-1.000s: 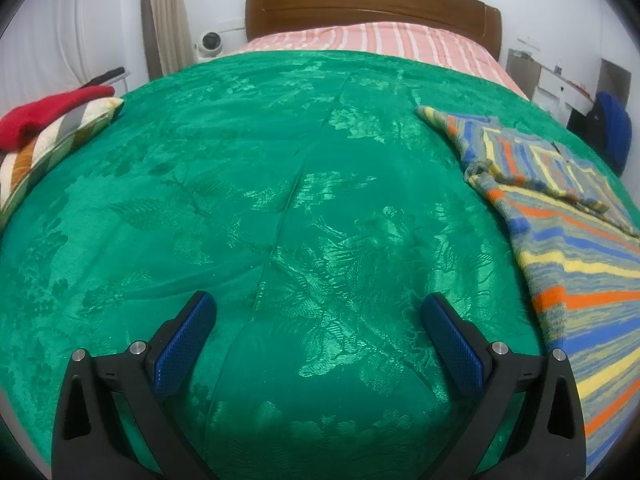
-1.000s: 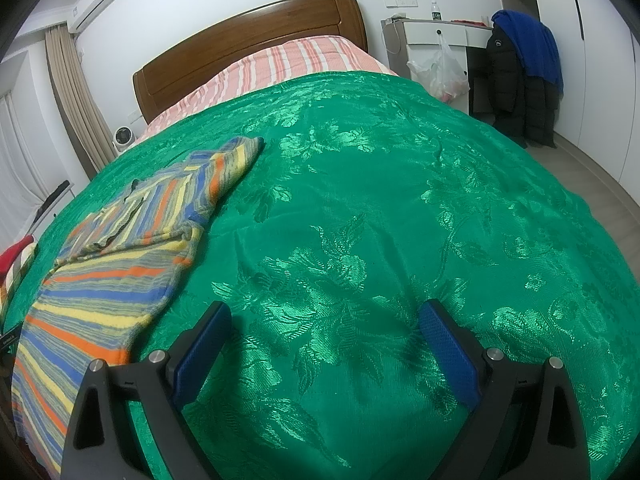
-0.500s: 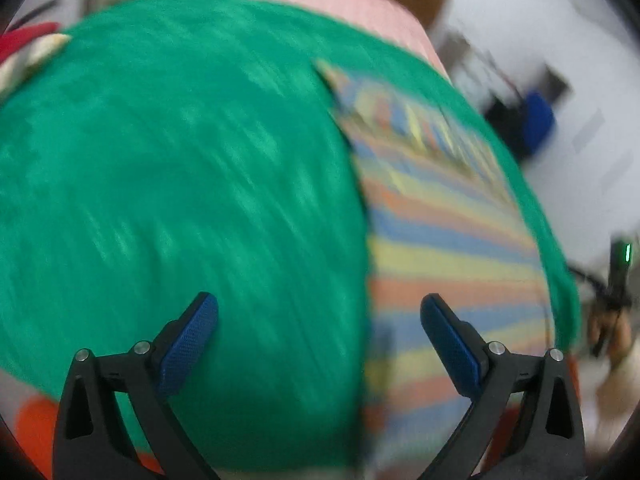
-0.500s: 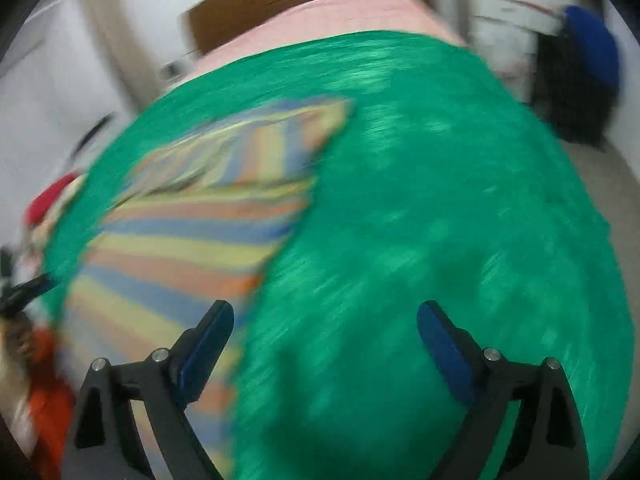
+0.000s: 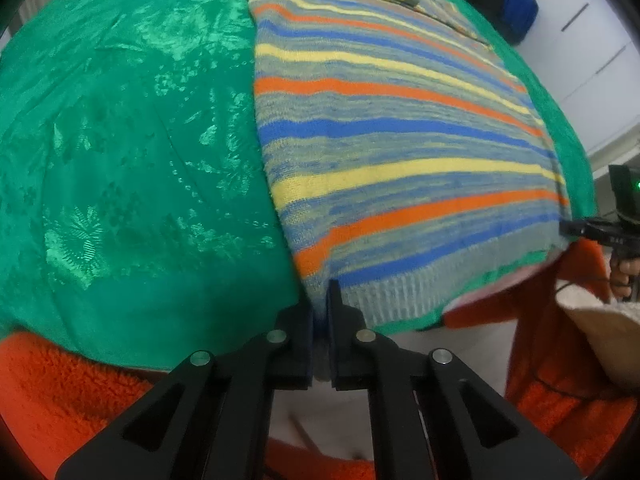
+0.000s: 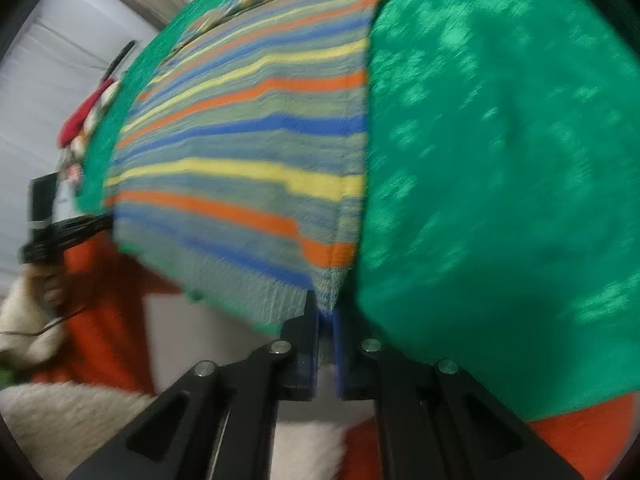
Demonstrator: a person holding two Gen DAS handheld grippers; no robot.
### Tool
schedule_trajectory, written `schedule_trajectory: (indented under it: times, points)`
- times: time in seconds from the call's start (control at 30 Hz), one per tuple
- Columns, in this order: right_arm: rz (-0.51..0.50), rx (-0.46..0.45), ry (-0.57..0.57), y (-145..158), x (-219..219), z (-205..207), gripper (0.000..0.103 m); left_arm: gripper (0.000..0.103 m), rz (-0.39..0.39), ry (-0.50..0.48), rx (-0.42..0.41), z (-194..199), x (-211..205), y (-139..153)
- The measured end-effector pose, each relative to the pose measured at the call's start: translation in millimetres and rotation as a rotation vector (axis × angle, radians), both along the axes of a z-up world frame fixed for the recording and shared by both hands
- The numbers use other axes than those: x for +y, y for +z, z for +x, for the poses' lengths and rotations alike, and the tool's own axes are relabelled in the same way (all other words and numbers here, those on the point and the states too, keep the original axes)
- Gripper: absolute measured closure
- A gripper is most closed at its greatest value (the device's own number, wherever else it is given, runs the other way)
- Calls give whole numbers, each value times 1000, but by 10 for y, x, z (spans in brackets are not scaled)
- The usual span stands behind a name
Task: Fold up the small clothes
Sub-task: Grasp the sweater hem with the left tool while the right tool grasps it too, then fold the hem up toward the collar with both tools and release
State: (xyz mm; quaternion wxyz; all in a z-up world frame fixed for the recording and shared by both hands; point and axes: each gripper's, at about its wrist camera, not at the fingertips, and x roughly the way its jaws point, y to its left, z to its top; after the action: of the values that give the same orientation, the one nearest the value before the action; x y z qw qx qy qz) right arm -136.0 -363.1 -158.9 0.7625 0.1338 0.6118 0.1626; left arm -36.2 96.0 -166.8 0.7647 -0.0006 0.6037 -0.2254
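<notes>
A striped knit sweater (image 5: 400, 128), with orange, yellow, blue and grey bands, lies flat on the green bedspread (image 5: 120, 140). My left gripper (image 5: 320, 304) is shut on the sweater's near left hem corner at the bed's edge. In the right wrist view the same sweater (image 6: 248, 152) lies to the left, and my right gripper (image 6: 326, 312) is shut on its near right hem corner. Each gripper shows at the edge of the other's view: the right one (image 5: 616, 232) and the left one (image 6: 44, 236).
The green bedspread (image 6: 500, 160) covers the whole bed. The person's orange fleece clothing (image 5: 60, 392) is close below both grippers. A red item and striped cloth (image 6: 86, 116) lie at the bed's far left. A dark blue coat (image 5: 516, 4) hangs at the far right.
Both grippers were open above the bed. They have swung down to the near edge and closed on the sweater's two hem corners.
</notes>
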Motion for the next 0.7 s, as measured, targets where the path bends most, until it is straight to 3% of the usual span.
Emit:
schedule_trajectory:
  times: [0.17,0.3,0.43,0.7]
  points:
    - [166,-64,-74,454,-212,108,97,101,-268,71,11,163,297,385]
    - [267,-158,-129,741,-392,399,97,100,-401,170,-42,678,514,669]
    - [254,-243,-171,881,-458,1026,97,100,-381,218,-138,1478,458,829]
    - [196,-364,-288,942,-703,2794,97,99,-258,287,-252,3097,-15,796]
